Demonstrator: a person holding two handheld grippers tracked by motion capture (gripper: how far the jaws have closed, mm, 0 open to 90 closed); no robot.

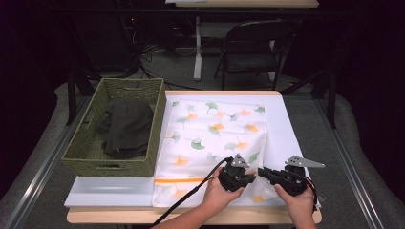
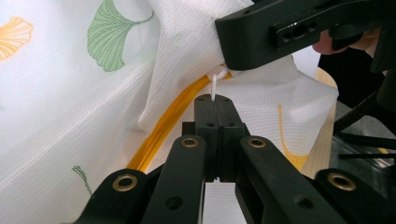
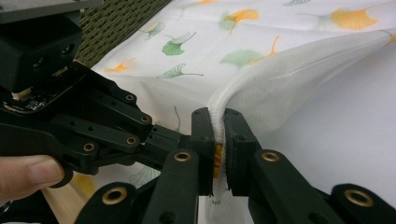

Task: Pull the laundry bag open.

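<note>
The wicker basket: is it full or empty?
Partly filled: the wicker basket holds a dark folded garment, with its bottom showing beside it.

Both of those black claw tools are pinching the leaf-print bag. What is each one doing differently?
The left gripper is shut on the thin white zipper pull, while the right gripper is clamped on the bag itself, on its bunched edge. The left jaws meet almost flush; the right jaws stand a little apart with mesh and orange zipper tape between them. Both work at the bag's near right corner, almost touching each other.
</note>
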